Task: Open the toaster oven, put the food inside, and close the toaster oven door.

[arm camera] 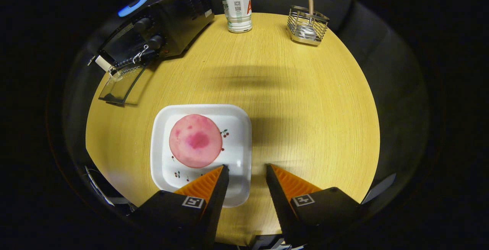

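A round pink slice of food (195,140) lies flat on a white square plate (237,128) near the front of a wooden desk (305,108), with the tool (247,168) poised just above the plate's near edge. The tool's two fingers stand apart, gripping nothing; one fingertip (223,169) hangs over the plate's near corner, close beside the food but not touching it, while the other sits just off the plate, over bare desk. The plate carries small cherry prints around the food.

Beyond the plate and off to its far left, a black toaster oven (175,25) stands at the desk's edge, turned at an angle. Its glass door (122,84) is dropped open, lying nearly flat toward the plate, and a metal clip (139,54) hangs at its front. Two dark knobs show on its face.

Straight beyond the plate, at the far side of the desk, a white bottle (237,7) with a green cap stands upright just beside the toaster oven. Farther right of the bottle, well apart from the plate, sits a wire basket (307,26) holding a wooden-handled utensil. A soft shadow falls across the desk between plate and bottle.
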